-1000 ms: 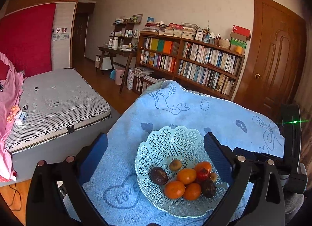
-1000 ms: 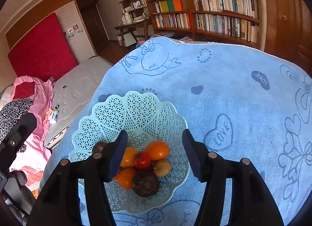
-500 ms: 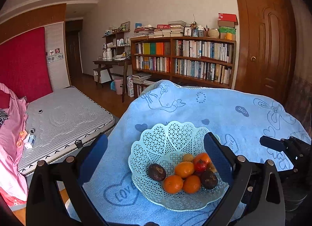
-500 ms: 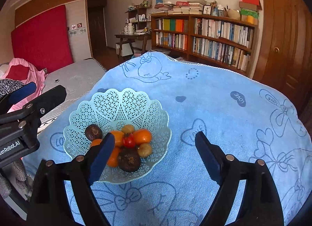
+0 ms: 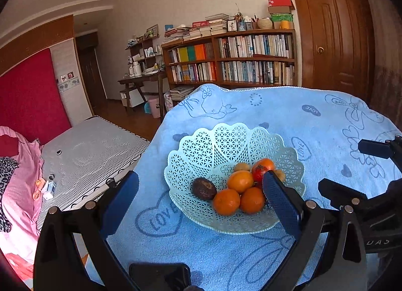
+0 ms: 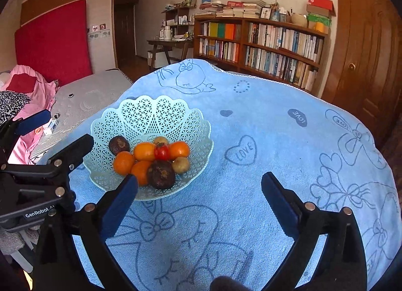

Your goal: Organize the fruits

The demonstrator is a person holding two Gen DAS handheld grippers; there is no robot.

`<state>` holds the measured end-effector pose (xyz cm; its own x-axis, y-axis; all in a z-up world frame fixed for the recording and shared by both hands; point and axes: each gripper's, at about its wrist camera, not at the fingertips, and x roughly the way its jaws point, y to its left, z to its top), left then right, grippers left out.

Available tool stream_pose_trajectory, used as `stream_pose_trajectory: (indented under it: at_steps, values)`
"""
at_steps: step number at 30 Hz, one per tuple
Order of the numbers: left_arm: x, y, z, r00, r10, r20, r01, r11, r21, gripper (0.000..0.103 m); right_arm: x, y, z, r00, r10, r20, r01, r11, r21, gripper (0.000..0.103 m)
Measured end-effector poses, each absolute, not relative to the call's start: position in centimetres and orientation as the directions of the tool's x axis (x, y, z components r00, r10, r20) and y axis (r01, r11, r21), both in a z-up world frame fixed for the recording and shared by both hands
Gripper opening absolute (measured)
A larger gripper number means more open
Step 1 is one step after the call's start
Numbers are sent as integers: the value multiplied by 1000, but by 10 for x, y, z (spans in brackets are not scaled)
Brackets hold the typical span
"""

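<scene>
Fruits sit heaped in the basket on the blue-towelled tabletop, at 10 o'clock in the right view; left tool and right tool both gape wide, empty, above the towel

surface: blue towel | on it: lattice fruit basket

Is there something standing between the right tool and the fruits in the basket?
Nothing visible stands between them. The right tool is open above the bare blue towel, and the fruits lie uncovered in the mint basket just ahead, to its left. The left tool stays at the basket's far side.
</scene>
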<state>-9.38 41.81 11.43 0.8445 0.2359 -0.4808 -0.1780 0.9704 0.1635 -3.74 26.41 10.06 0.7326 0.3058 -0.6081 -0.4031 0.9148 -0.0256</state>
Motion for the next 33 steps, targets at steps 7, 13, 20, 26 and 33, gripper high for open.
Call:
stream_pose_trajectory:
  at_steps: [7, 13, 20, 26, 33]
  values:
    - [-104, 425, 107, 842, 288, -456, -225, 956, 190, 100, -40, 274, 92, 740, 267, -618, -397, 915, -79, 98]
    - [-102, 434, 98, 822, 324, -468, -252, 945, 210, 100, -42, 283, 87, 755, 221, -617, -381, 914, -139, 98]
    - [-102, 437, 95, 820, 336, -464, -259, 940, 223, 100, -44, 290, 83, 763, 182, -620, -369, 911, -186, 98]
    - [-102, 437, 93, 818, 338, -466, -258, 939, 229, 100, -46, 293, 82, 773, 161, -613, -359, 908, -214, 98]
    - [-102, 435, 93, 818, 334, -469, -252, 940, 231, 100, -50, 296, 82, 777, 164, -608, -367, 903, -225, 98]
